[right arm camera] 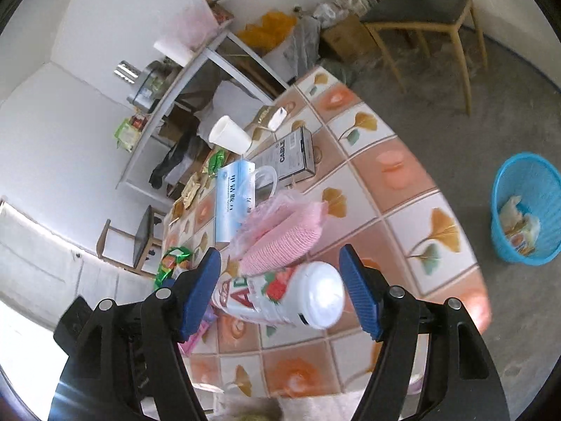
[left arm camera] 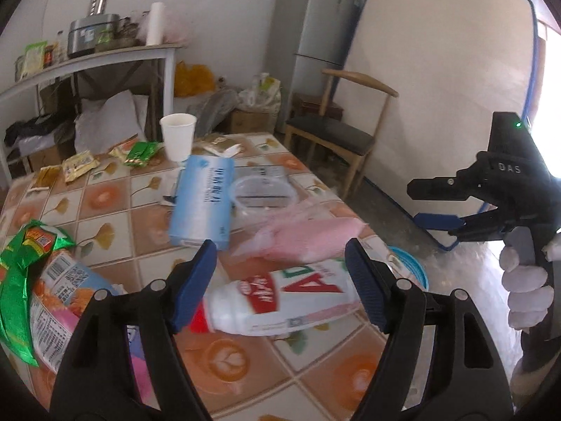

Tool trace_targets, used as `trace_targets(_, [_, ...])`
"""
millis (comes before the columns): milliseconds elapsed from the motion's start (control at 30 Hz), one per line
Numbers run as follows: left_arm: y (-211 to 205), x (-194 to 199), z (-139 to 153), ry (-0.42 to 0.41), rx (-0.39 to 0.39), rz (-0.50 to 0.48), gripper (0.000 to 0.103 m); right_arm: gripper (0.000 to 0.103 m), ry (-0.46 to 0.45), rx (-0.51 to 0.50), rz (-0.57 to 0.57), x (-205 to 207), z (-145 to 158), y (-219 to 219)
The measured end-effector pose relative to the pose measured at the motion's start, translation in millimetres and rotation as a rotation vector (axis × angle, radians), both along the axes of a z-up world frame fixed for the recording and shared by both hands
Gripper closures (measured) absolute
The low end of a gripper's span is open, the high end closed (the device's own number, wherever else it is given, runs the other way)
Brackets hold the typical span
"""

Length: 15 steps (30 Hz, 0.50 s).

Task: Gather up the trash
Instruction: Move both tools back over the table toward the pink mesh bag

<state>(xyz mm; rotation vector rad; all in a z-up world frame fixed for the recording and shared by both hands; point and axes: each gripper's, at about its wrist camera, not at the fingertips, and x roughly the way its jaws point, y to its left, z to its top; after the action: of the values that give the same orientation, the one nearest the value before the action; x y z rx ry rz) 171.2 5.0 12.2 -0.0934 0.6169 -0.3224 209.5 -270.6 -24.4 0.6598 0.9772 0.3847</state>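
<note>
A white plastic bottle (left arm camera: 280, 301) with a red label lies on its side on the tiled table (left arm camera: 115, 196). In the left wrist view my left gripper (left arm camera: 282, 287) hovers over it, blue pads wide apart and not pressing it. My right gripper (left arm camera: 413, 202), held by a gloved hand, stands open past the table's right edge. Its own view shows the right gripper (right arm camera: 280, 294) open with the bottle's (right arm camera: 291, 294) base facing it between the pads, untouched. A green wrapper (left arm camera: 21, 270), a snack packet (left arm camera: 59, 301) and a pink bag (left arm camera: 308, 238) lie near.
A blue basket (right arm camera: 526, 210) with some trash stands on the floor right of the table. On the table are a light blue box (left arm camera: 203, 200), a white paper cup (left arm camera: 177, 137), a clear tub (left arm camera: 263, 193) and a grey box (right arm camera: 291, 154). A chair (left arm camera: 336, 133) stands beyond.
</note>
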Motion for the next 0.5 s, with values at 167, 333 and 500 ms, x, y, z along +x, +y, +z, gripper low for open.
trace_targets(167, [9.2,14.0,-4.5,0.002,-0.008,-0.003,0.032,0.035,0.093,0.037,-0.033,18.7,-19.4,5.1])
trace_targets(333, [12.0,31.7,-14.5,0.047,-0.039,-0.029,0.034,0.035,0.158,0.075,-0.059,32.2,-34.4,3.8])
trace_targets(500, [6.7,51.6,-25.5,0.123,-0.079,-0.073,0.034,0.035,0.222,0.104,-0.073,46.0,-53.6,6.0])
